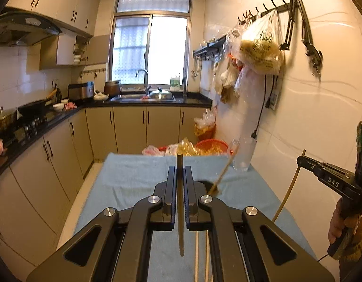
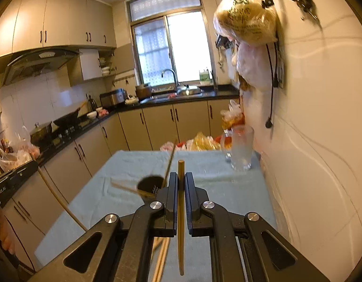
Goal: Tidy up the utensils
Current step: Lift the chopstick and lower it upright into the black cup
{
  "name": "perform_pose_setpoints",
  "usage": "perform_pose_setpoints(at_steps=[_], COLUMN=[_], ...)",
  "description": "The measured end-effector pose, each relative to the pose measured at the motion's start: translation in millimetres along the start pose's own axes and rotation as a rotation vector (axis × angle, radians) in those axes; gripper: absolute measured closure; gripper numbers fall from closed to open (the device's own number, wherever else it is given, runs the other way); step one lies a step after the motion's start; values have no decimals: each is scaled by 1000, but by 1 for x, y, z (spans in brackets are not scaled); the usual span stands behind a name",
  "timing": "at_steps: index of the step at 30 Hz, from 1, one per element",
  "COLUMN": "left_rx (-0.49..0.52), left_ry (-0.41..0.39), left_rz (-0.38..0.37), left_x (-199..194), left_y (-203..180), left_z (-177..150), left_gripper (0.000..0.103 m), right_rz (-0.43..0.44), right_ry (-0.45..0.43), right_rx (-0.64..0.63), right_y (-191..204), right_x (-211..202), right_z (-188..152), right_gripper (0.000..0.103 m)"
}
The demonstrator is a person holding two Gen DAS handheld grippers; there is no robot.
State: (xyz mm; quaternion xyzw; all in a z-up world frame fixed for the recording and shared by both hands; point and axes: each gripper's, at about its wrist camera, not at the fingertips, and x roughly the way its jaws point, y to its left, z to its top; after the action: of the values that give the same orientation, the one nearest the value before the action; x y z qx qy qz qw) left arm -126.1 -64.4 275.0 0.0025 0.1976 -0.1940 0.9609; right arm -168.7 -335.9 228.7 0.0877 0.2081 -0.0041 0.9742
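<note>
My left gripper (image 1: 180, 172) is shut on a dark chopstick (image 1: 180, 211) that runs upright between its jaws, above the blue-clothed table (image 1: 134, 178). My right gripper (image 2: 181, 176) is shut on a light brown chopstick (image 2: 181, 223) in the same way. A dark cup (image 2: 149, 185) stands on the cloth just left of the right gripper, with one chopstick (image 2: 170, 164) leaning in it. In the left wrist view the cup (image 1: 204, 184) is partly hidden behind the finger. Each view shows the other gripper (image 1: 301, 160) (image 2: 34, 164) with its chopstick hanging down.
Loose chopsticks (image 2: 162, 253) lie on the cloth under the grippers, and another (image 2: 123, 186) lies beside the cup. A glass mug (image 2: 241, 150) stands at the far right of the table by the tiled wall. Plastic bags (image 1: 258, 51) hang from hooks. Kitchen counters run along the left.
</note>
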Motion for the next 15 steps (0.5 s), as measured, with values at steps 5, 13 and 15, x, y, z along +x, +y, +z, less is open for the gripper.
perform_pose_setpoints(at_steps=[5,13,15], left_rx=[-9,-15,-9], left_ry=[-29,-46,-37], left_rz=[2,-48,-60], left_x=[30,92,112], left_y=[-4,-20,-27], left_z=[40,85,87], left_gripper=[98,98,98], right_rz=[49,72,66], right_ry=[-68,-147,-156], right_rx=[51,97,112], right_y=[9,19,19], right_x=[17,60,73], right_z=[34,76,80], right_gripper=[97,97,97])
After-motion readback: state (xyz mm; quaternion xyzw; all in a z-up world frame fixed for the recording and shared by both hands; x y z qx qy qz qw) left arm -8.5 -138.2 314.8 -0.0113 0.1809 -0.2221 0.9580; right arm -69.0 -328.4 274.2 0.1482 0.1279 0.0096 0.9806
